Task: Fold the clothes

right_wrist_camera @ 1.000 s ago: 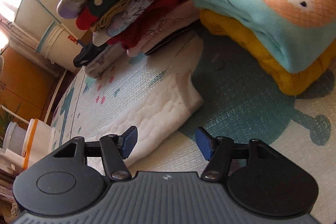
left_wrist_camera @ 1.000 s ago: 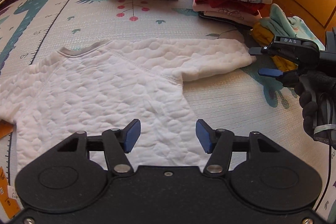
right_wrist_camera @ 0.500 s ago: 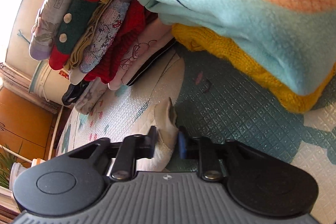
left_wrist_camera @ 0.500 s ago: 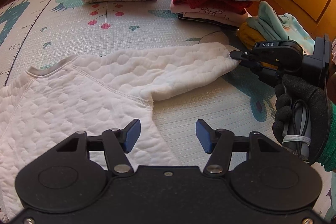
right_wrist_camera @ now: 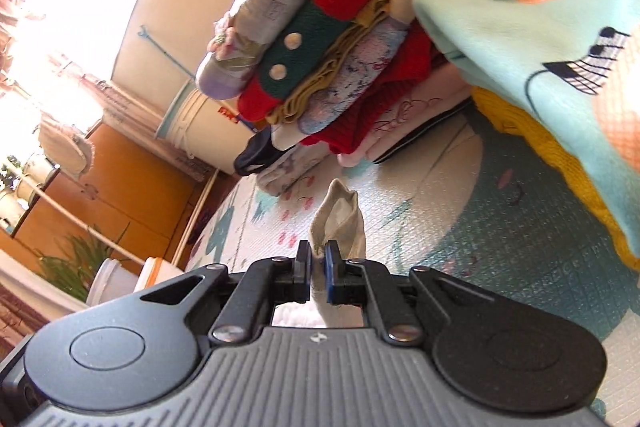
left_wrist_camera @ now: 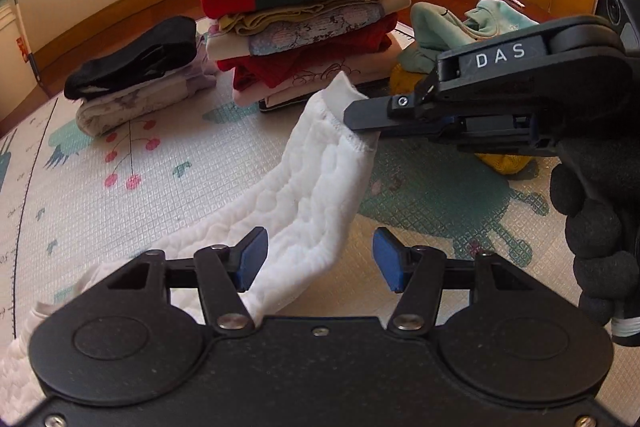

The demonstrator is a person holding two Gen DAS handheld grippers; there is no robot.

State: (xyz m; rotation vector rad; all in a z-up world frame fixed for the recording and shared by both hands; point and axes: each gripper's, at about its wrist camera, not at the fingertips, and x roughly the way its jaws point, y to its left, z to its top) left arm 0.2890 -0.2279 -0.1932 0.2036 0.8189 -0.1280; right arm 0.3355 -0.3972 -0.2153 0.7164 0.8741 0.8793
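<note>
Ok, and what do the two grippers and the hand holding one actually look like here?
Both the left gripper and the right gripper are black with round discs and blue finger pads. The right one has a ribbed grey top and white "DAS" lettering on its side. The right hand wears a black knit glove.

Left hand-held gripper agape, right clamped.

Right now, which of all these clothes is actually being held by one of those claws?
The white quilted top: the right gripper pinches its sleeve cuff. The tall folded stack and teal sweatshirt lie untouched.
</note>
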